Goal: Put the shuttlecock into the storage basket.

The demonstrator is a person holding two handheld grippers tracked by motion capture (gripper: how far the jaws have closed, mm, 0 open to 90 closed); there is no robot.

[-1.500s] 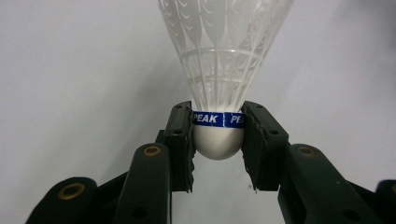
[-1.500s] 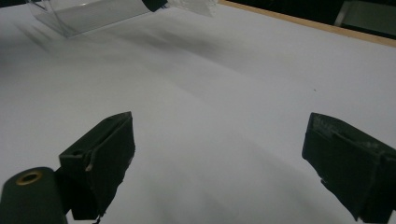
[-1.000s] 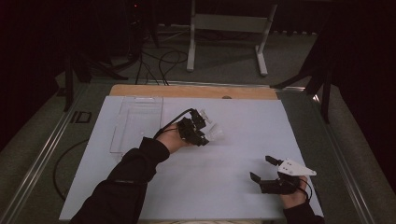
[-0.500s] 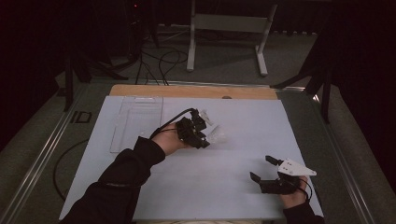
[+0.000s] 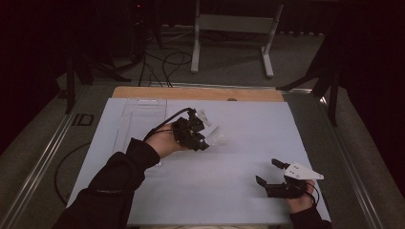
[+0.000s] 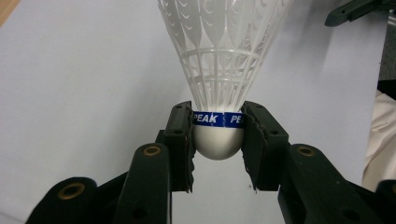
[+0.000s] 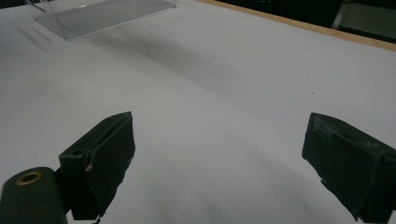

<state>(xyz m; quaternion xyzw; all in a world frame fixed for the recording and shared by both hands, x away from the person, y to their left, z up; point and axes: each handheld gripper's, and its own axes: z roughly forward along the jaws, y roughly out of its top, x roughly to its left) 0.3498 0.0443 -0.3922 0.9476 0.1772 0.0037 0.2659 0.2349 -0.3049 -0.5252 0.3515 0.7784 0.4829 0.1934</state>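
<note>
Holding a white shuttlecock (image 6: pixel 219 70) by its cork, our left gripper (image 6: pixel 218 135) has both jaws pressed against the rounded base at the blue band, with the plastic skirt fanning away from the jaws. In the high view, the left gripper (image 5: pixel 203 136) hangs over the middle of the white sheet (image 5: pixel 248 124), and the shuttlecock (image 5: pixel 216 137) points toward the right side of the table; we cannot tell whether it clears the sheet or rests on it. Our right gripper (image 5: pixel 273 172) sits low near the sheet's near right corner, well apart from the shuttlecock, its jaws spread wide with nothing between them, as the right gripper view (image 7: pixel 217 163) confirms. A clear tray (image 5: pixel 141 121) lies at the sheet's far left. We judge the step in hand to be the carry phase, after the grasp. The next move calls for a steady grip on the cork, since the smooth dome could slip, and a chosen destination, either the tray or the waiting right gripper.
</note>
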